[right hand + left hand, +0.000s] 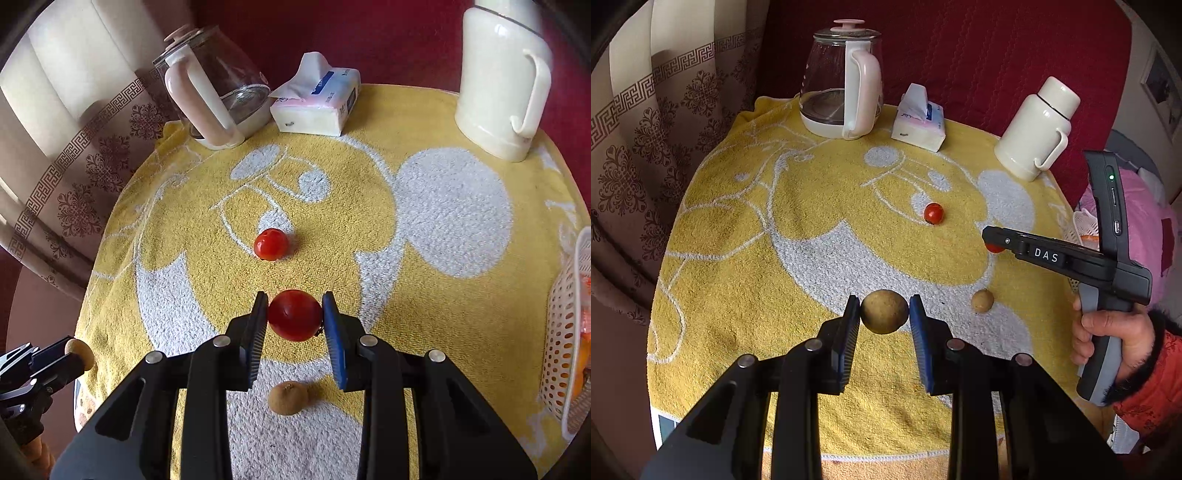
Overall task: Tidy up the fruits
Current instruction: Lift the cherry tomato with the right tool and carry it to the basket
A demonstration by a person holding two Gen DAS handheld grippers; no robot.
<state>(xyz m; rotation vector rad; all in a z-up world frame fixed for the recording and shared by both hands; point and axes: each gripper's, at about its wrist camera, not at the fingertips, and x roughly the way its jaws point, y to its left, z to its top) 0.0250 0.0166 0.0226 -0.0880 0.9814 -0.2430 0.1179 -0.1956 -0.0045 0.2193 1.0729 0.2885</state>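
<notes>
A yellow towel point(746, 236) covers the round table and fills the middle of both views, probably to keep small round fruit from rolling. Along the top edge stand a glass kettle point(842, 81), a cream flask point(1036, 129) and a tissue pack point(919, 118), pushed back so the centre stays free. A white basket point(565, 350) at the right edge of the right wrist view already holds something orange, so it looks like the place where the fruit goes.

The left gripper point(884, 314), bottom centre of its view, is clamped on a brown fruit point(884, 312), jaws tight against both sides. The right gripper point(294, 314) is likewise clamped on a red tomato point(294, 314). A second tomato point(271, 243) lies mid-towel and a smaller brown fruit point(288, 398) lies just below the right jaws, both loose.
</notes>
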